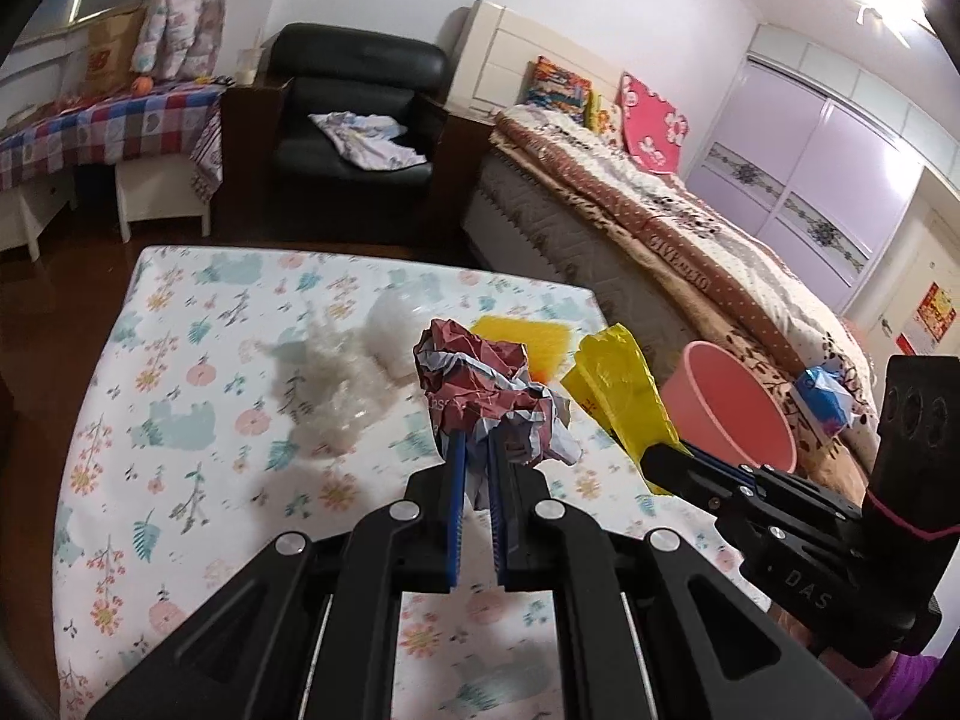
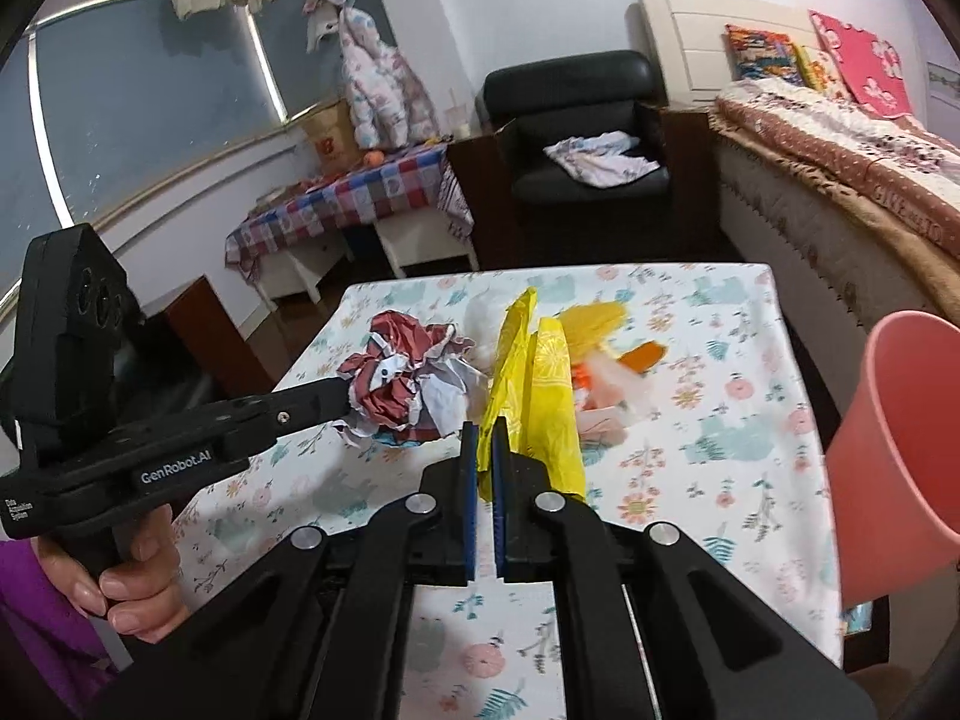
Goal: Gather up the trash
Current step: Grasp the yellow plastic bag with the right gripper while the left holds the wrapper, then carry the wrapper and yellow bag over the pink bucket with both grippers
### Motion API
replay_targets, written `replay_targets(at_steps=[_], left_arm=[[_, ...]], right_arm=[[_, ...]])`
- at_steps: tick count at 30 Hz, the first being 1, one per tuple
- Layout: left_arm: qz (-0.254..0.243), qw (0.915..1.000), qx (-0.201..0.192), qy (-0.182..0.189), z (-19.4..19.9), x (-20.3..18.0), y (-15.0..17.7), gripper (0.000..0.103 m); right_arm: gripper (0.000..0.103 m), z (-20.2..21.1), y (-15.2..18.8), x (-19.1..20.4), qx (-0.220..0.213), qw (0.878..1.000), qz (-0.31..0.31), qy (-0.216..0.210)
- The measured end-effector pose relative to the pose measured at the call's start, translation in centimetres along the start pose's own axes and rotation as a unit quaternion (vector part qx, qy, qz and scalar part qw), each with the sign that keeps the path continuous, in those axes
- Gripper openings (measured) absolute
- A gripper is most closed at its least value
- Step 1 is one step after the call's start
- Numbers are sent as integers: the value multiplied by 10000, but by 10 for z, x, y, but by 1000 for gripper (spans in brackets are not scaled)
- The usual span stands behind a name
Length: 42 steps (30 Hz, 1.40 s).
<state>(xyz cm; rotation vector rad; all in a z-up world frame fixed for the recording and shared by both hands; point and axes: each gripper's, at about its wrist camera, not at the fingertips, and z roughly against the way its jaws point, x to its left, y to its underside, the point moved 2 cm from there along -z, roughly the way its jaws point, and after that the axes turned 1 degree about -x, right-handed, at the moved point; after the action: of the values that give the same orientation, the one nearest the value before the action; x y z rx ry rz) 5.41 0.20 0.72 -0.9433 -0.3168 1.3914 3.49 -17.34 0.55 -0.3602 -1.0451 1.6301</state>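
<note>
Left gripper (image 1: 477, 441) clamped on crumpled red-white paper (image 1: 486, 387), lifted off table (image 1: 180, 420). Right gripper (image 2: 485, 429) pinched on yellow bag (image 2: 540, 390), also raised. Pink bin (image 2: 900, 450) at table's right edge, appears empty. Left near far edge: clear plastic wad (image 1: 336, 378), yellow-orange wrapper (image 2: 612, 348).

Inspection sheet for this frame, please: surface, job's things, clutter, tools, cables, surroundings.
Surface: table under a floral cloth.
Job's things: crumpled red-and-white paper, yellow plastic bag, pink bin at the table's right edge.
Clutter: clear plastic wrap and yellow-orange wrapper lie on the cloth.
Tools: left tool shut on the crumpled paper; right tool shut on the yellow bag.
Cables: nothing seen.
Surroundings: black armchair, bed, checked-cloth side table.
</note>
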Motion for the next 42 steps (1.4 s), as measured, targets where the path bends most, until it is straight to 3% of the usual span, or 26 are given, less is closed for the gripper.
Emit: replay_targets(at_steps=[11,26,42], left_arm=[[-494,9976,-34,494,-22,-64,-18,6],[-1240,9869,207,1015,-73,-169,-24,6],[-1781,9747,636,1195,-137,-250,-8,7]], right_arm=[[4,35,0,-69,-359,9952,-636,649],[4,75,17,-173,-766,9723,-1581,1540],[4,94,39,-232,-860,9586,-2064,1761]])
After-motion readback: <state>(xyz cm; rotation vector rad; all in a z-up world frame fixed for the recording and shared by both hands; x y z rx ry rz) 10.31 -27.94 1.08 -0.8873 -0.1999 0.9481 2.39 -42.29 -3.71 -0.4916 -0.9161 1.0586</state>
